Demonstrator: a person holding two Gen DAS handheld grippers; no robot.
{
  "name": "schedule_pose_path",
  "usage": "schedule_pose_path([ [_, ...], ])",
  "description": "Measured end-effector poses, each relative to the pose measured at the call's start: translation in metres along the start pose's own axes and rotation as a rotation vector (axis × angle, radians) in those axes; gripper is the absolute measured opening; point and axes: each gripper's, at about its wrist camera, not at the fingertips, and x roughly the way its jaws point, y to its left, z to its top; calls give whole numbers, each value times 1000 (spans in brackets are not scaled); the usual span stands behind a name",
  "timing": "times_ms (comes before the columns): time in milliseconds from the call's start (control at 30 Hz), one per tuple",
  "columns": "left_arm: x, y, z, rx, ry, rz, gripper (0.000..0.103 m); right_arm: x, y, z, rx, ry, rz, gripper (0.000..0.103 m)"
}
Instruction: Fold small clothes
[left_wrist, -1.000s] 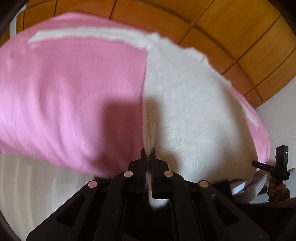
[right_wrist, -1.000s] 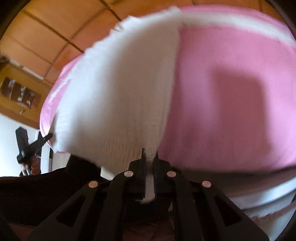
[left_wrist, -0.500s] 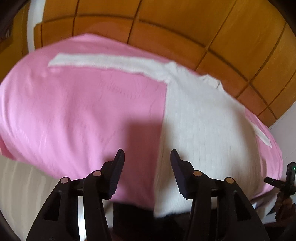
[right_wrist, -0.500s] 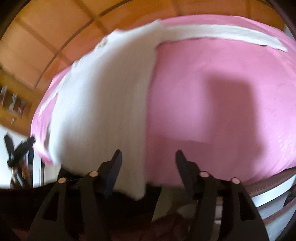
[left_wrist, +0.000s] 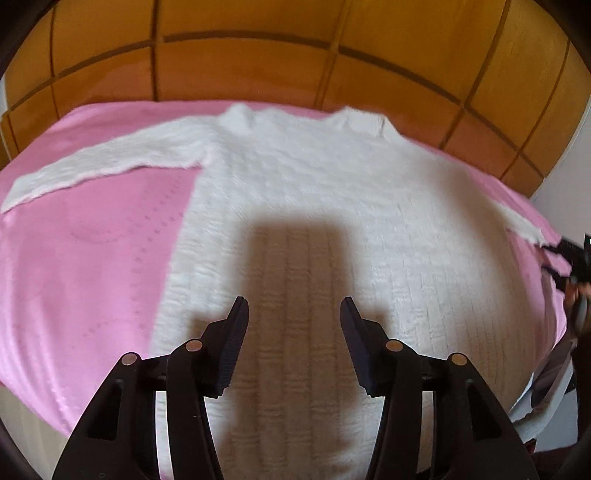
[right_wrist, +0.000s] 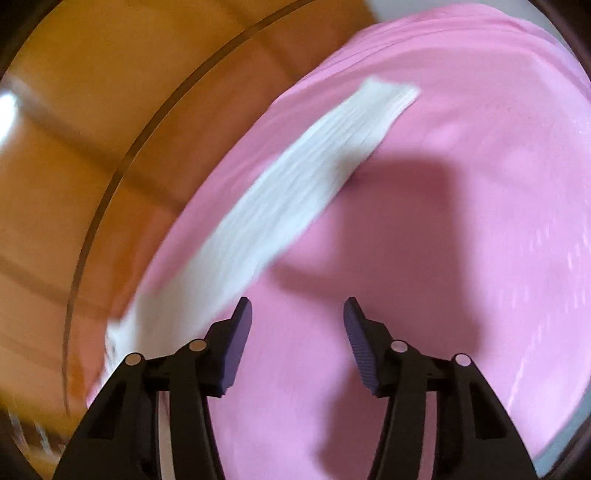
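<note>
Sweater (left_wrist: 295, 206) lies spread flat on the pink bedcover (left_wrist: 92, 258), ready for folding. Left gripper (left_wrist: 293, 314) hovers spread and empty above its hem; right gripper (right_wrist: 297, 314), also spread after narrowing slightly, sits beside 1 sleeve (right_wrist: 295, 184).

Left hand-held gripper (left_wrist: 293, 308) and right hand-held gripper (right_wrist: 297, 308) angle downward, jaws apart, gripping nothing.

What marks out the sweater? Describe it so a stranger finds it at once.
Start at the wooden headboard, then drop to the pink bedspread below it. The sweater lies flat there, collar toward the headboard and sleeves spread out to both sides. It is the only white, fuzzy knit thing on the smooth pink cloth.
</note>
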Motion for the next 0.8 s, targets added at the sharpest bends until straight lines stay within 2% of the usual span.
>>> schedule_pose_path([
  [100, 8, -1, -4, -4, 36, 12, 50, 20, -7, 35, 86, -44, -11, 50],
  [200, 16, 1, -6, -18, 62, 29, 51, 40, -7, 56, 124, -57, -27, 46],
  [267, 18, 0, -7, -22, 65, 36, 55, 50, -6, 65, 128, -58, -39, 45],
  [300, 22, -2, -5, -21, 68, 41, 57, 55, -5, 70, 126, -56, -50, 39],
  [333, 23, -3, -4, -25, 69, 47, 59, 58, -4, 75, 112, -53, -69, 19],
  [367, 24, -5, -4, -22, 70, 47, 62, 58, -2, 79, 82, -46, -106, 6],
  [467, 25, -7, -4, -8, 71, 59, 64, 49, -5, 84, -9, -78, -206, 5],
  [567, 27, -6, -2, -22, 68, 55, 64, 32, -26, 82, 17, -120, -286, 4],
  [667, 30, -5, -2, -20, 62, 52, 67, 23, -36, 76, 25, -129, -287, 4],
  [733, 30, -6, -2, -11, 62, 53, 68, 18, -21, 73, -10, -142, -273, 4],
  [800, 29, -4, 0, -14, 64, 40, 68, 8, 3, 67, -69, -159, -212, 4],
])
